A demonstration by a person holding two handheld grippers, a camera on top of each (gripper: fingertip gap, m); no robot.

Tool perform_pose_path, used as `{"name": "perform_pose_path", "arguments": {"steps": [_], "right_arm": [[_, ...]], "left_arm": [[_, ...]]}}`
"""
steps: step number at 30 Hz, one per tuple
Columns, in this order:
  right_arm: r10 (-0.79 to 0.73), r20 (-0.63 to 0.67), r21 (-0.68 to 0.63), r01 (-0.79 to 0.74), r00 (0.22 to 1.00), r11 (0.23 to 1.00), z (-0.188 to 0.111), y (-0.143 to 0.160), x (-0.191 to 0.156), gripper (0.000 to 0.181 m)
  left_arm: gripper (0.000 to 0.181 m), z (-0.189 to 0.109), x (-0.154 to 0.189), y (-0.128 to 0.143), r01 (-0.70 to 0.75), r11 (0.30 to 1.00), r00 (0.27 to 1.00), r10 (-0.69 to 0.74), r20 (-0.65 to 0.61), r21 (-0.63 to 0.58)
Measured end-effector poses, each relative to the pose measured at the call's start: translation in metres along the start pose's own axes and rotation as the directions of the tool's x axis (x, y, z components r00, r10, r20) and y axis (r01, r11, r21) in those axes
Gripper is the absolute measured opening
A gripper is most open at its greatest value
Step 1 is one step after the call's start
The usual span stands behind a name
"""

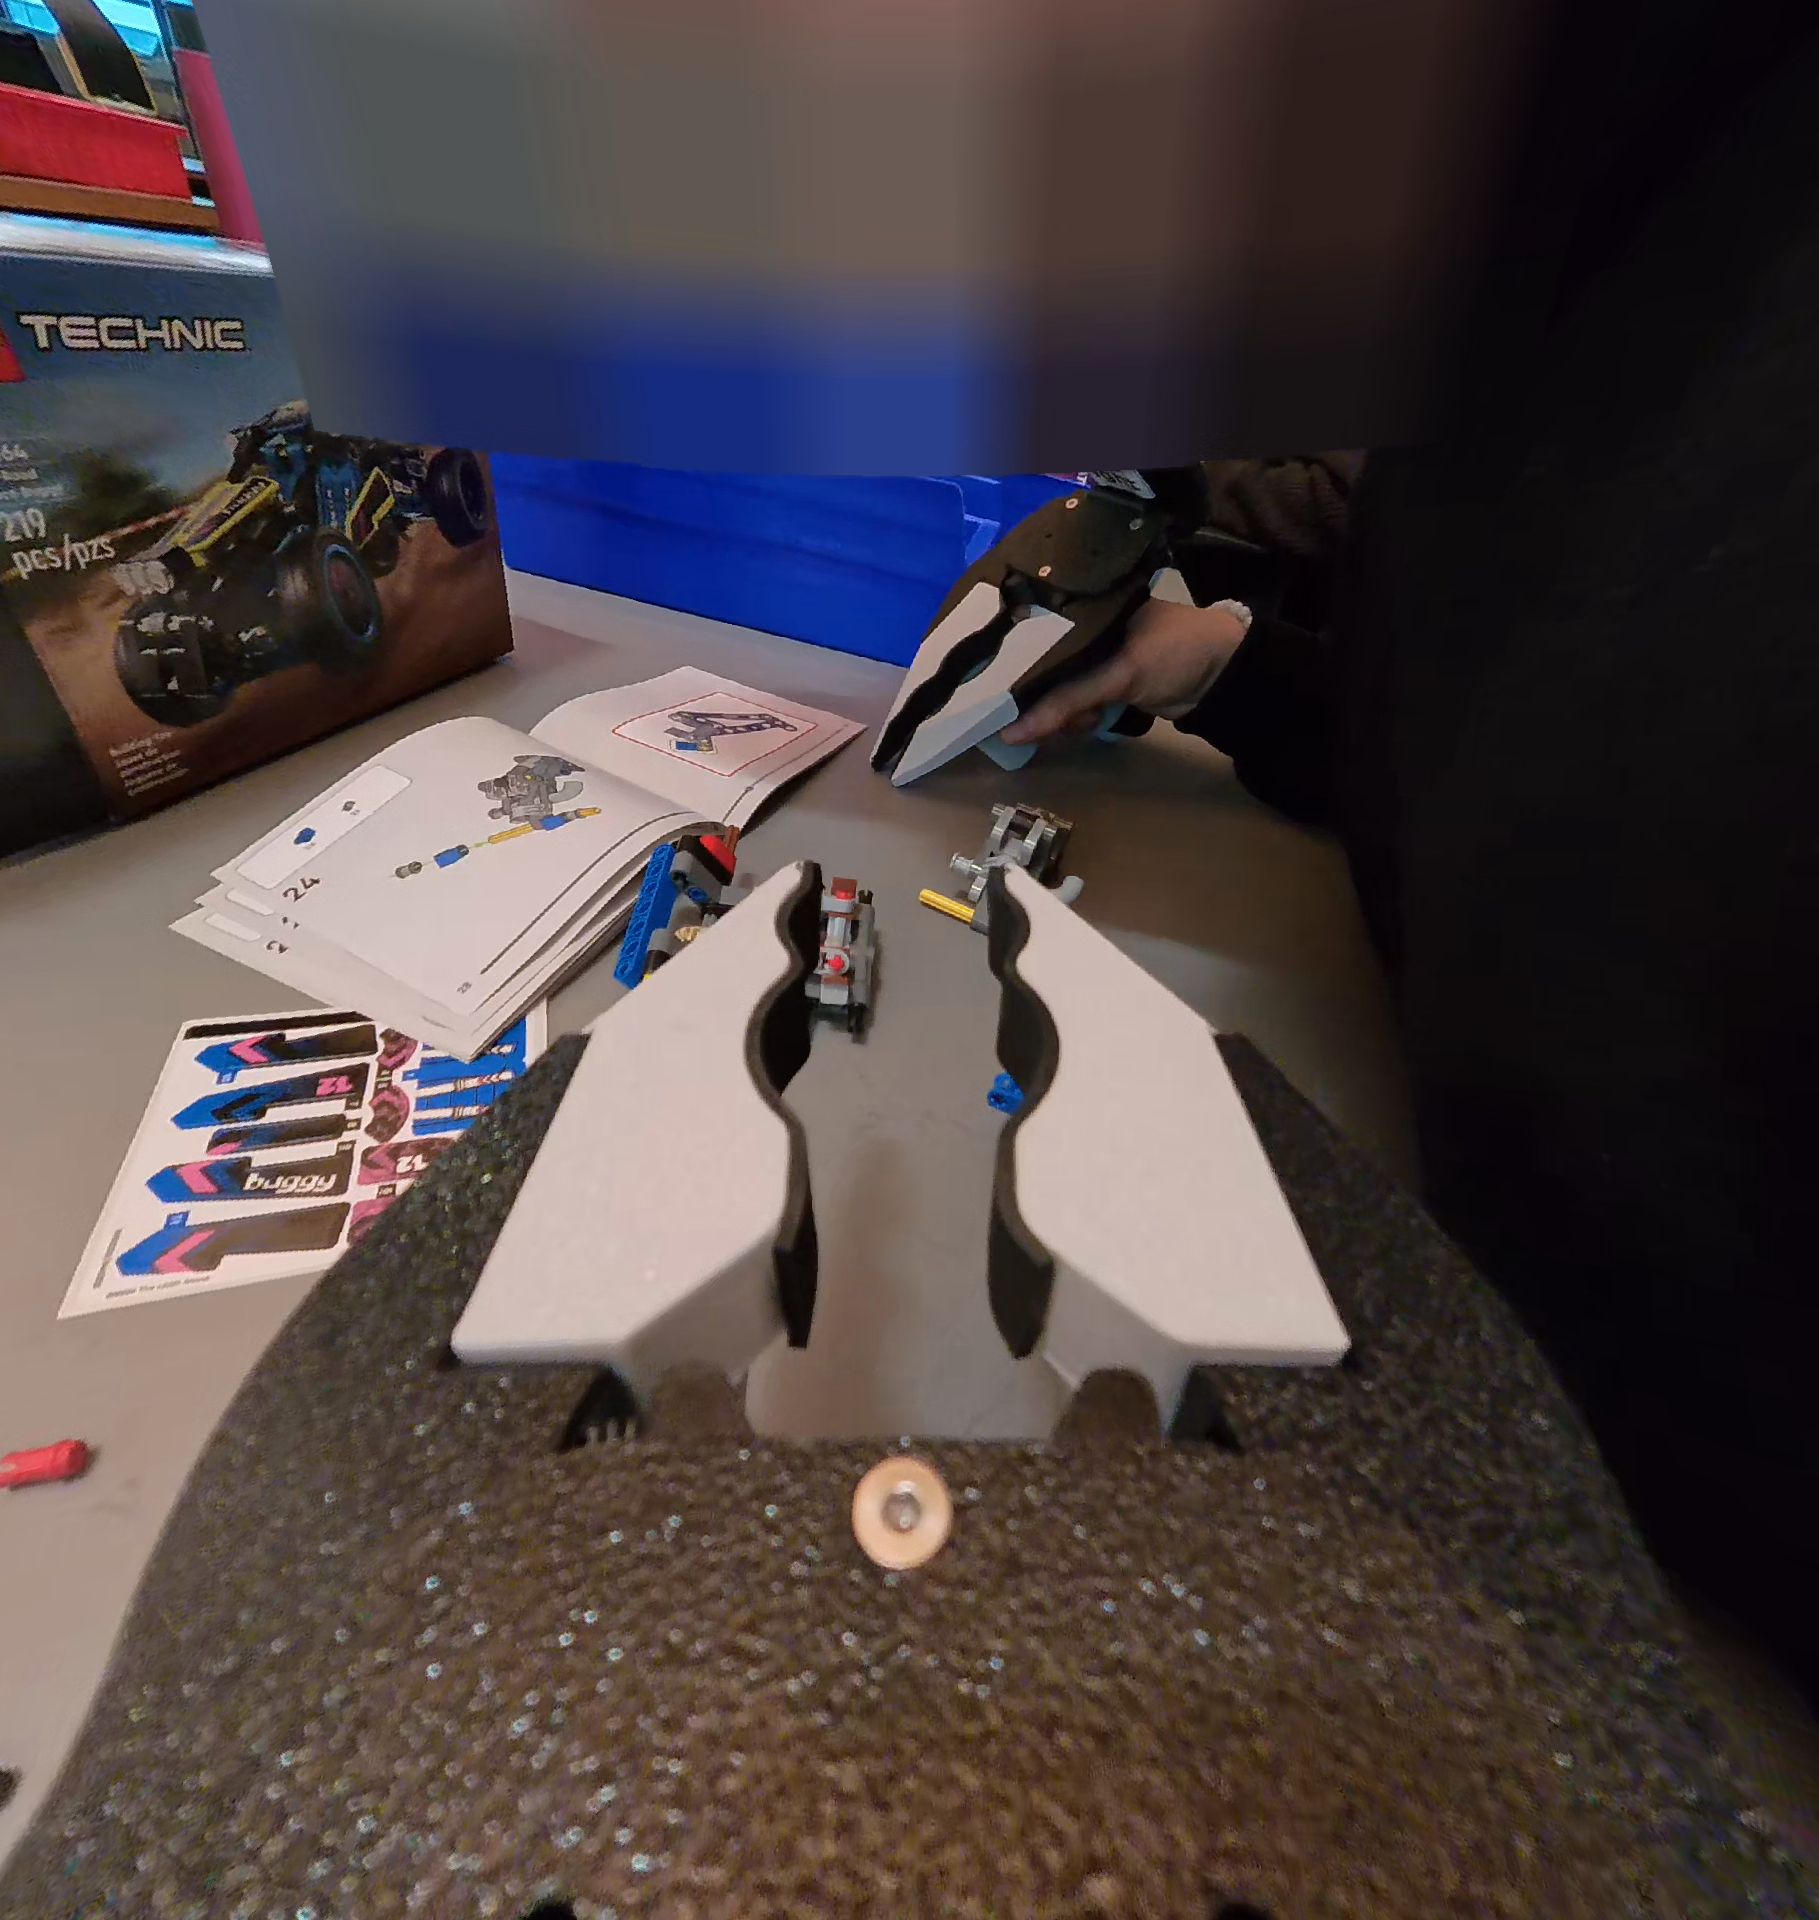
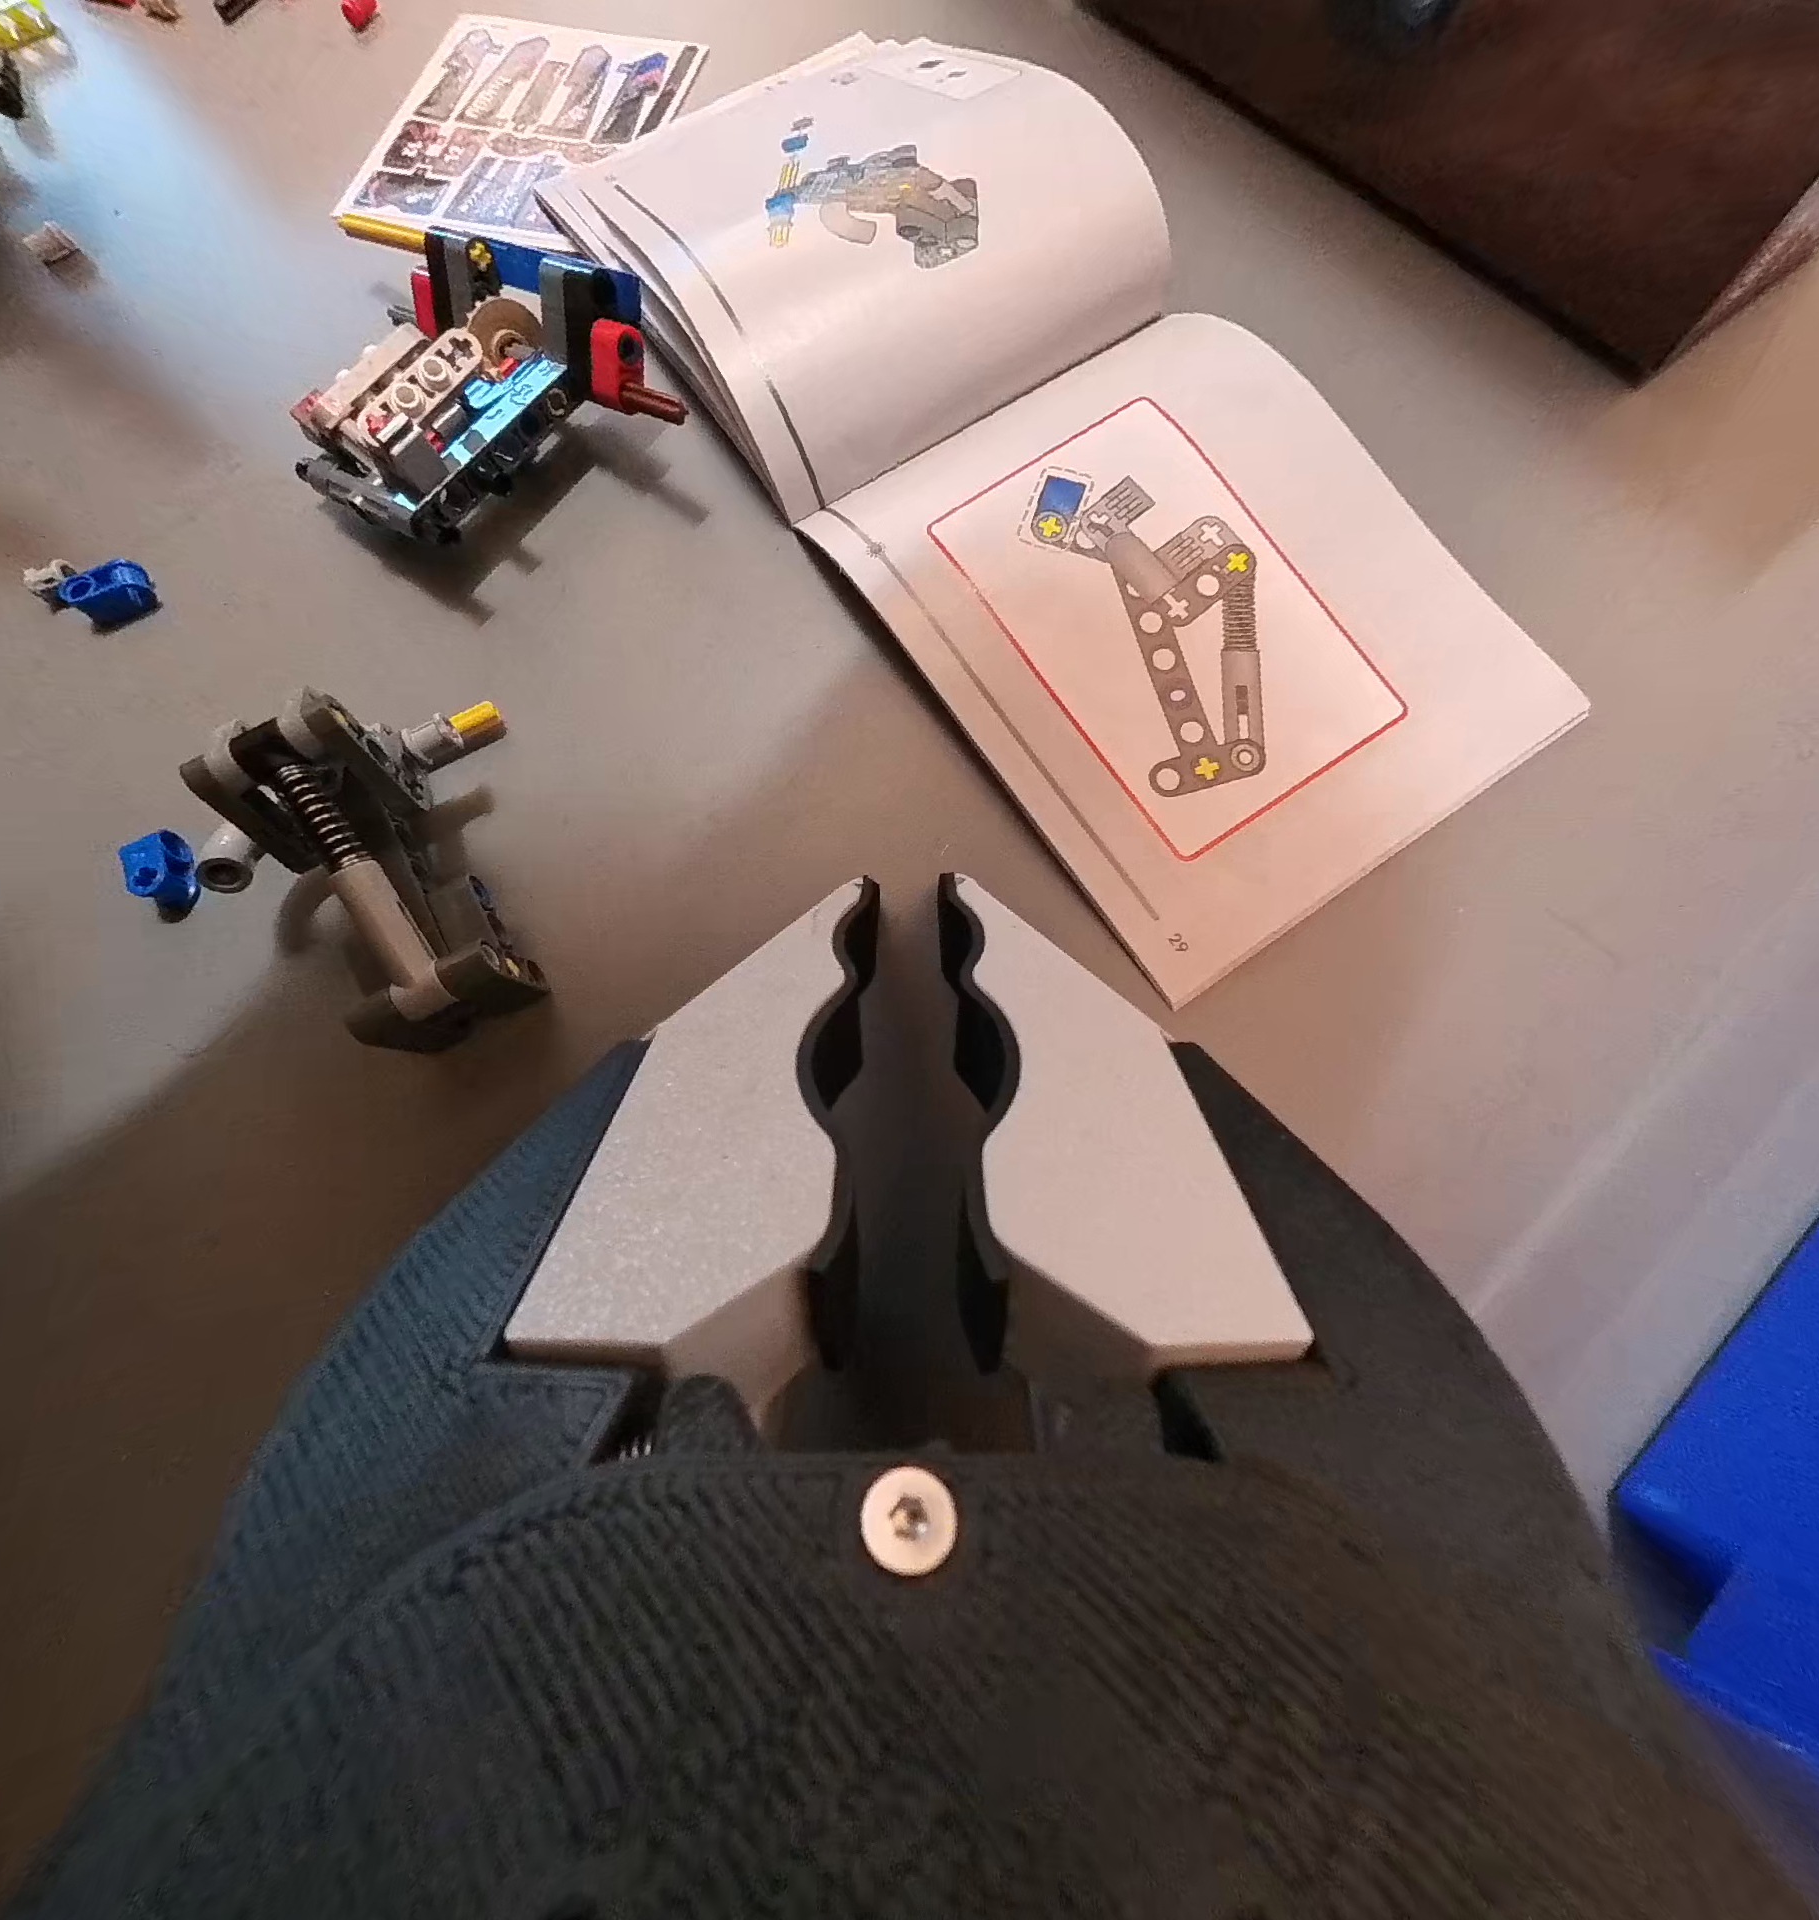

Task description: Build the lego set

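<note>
My left gripper point(image 1: 900, 881) is open and empty, low over the grey table point(image 1: 105, 935). A small grey and red lego assembly point(image 1: 843, 956) lies between its fingertips. A grey suspension assembly point(image 1: 1019, 840) with a yellow axle lies just past the right fingertip. In the right wrist view it point(image 2: 365, 852) shows a spring and lies left of my right gripper point(image 2: 910, 883). That gripper is nearly shut, with nothing between its fingers. The blue and grey chassis assembly point(image 2: 469, 416) lies further ahead on the left. A hand holds the right gripper point(image 1: 894, 764) near the booklet.
The open instruction booklet point(image 2: 1092, 520) lies ahead of the right gripper, with a sticker sheet point(image 1: 261, 1143) beside it. The lego box point(image 1: 209, 520) stands at the back left. A blue bin point(image 1: 759, 540) is behind. Loose blue connectors point(image 2: 105, 592) point(image 2: 157, 862) and a red piece point(image 1: 40, 1463) lie about. About 25 centimetres separates my left fingertips from my right. To reach the red piece point(image 1: 40, 1463) in a straight line is about 15 centimetres for my left fingers, about 30 centimetres for my right.
</note>
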State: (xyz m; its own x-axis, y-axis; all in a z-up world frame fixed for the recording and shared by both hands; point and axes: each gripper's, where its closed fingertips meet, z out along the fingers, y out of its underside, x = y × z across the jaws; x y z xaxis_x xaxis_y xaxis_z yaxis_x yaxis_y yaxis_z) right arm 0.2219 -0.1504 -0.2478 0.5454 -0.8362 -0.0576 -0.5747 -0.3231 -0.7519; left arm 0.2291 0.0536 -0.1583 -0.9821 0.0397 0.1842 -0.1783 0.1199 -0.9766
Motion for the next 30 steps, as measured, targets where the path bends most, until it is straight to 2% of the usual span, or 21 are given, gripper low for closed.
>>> {"name": "perform_pose_path", "arguments": {"steps": [10, 21, 30], "right_arm": [[-0.001, -0.005, -0.001, 0.001, 1.000, 1.000, 0.000, 0.000, 0.000, 0.010], [-0.013, -0.016, -0.002, 0.013, 1.000, 1.000, 0.000, 0.000, 0.001, 0.009], [-0.011, -0.020, -0.002, 0.011, 1.000, 1.000, 0.000, 0.000, 0.002, 0.007]], "left_arm": [[0.029, 0.000, 0.002, 0.000, -0.026, 1.000, 1.000, 0.026, 0.007, -0.001], [0.029, 0.008, 0.006, 0.010, -0.108, 0.991, 0.993, 0.111, 0.039, -0.074], [0.029, 0.009, 0.002, 0.011, -0.125, 0.989, 0.988, 0.131, 0.077, -0.084]]}}
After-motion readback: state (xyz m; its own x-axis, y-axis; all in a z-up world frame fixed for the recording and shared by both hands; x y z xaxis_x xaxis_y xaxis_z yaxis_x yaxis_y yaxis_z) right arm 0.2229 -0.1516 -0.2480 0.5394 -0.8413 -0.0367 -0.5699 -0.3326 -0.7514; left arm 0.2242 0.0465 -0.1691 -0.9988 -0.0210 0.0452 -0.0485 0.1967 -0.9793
